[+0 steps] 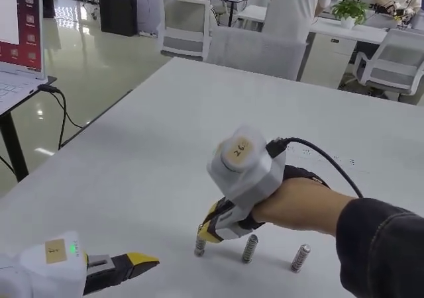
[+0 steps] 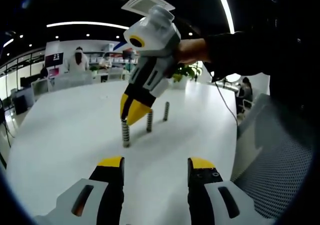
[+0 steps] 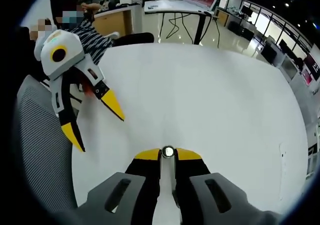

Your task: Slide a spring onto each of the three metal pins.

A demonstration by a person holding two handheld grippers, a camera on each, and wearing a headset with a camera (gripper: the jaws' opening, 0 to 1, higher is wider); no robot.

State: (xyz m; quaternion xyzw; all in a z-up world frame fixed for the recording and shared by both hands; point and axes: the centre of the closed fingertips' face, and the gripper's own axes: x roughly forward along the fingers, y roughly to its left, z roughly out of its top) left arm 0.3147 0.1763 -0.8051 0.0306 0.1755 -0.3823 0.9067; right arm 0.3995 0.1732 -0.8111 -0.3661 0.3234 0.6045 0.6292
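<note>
**A:** Head view first. Where are the springs?

**B:** Three stand upright in a row on the white table (image 1: 165, 126). The first spring (image 1: 200, 246) sits right under the jaw tips of the right gripper (image 1: 207, 232), which a hand (image 1: 298, 204) points steeply down. The second spring (image 1: 250, 248) is just beside those jaws, on the hand's side. The third spring (image 1: 300, 258) is farther off the same way.

**A:** And the left gripper (image 1: 142, 262)?

**B:** It is low over the table, well apart from the row, with its yellow tip aimed toward the first spring. I cannot tell from here how wide its jaws stand.

**A:** The left gripper view?

**B:** The left gripper (image 2: 156, 164) holds its jaws wide apart with nothing between them. Ahead of them, past a stretch of bare table (image 2: 65, 130), the right gripper (image 2: 130, 117) hangs tip-down. Its tips are drawn together and touch the top of the first spring (image 2: 125, 134). The second spring (image 2: 149, 121) and third spring (image 2: 166, 111) stand behind it, farther from the jaws.

**A:** The right gripper view?

**B:** The right gripper (image 3: 168, 156) has its jaws nearly closed, pinching the round metal top of the first spring (image 3: 168, 150) between the yellow tips. Off to the left of those jaws, the left gripper (image 3: 102, 134) hangs near the edge of the table (image 3: 210, 95), spread wide and empty.
</note>
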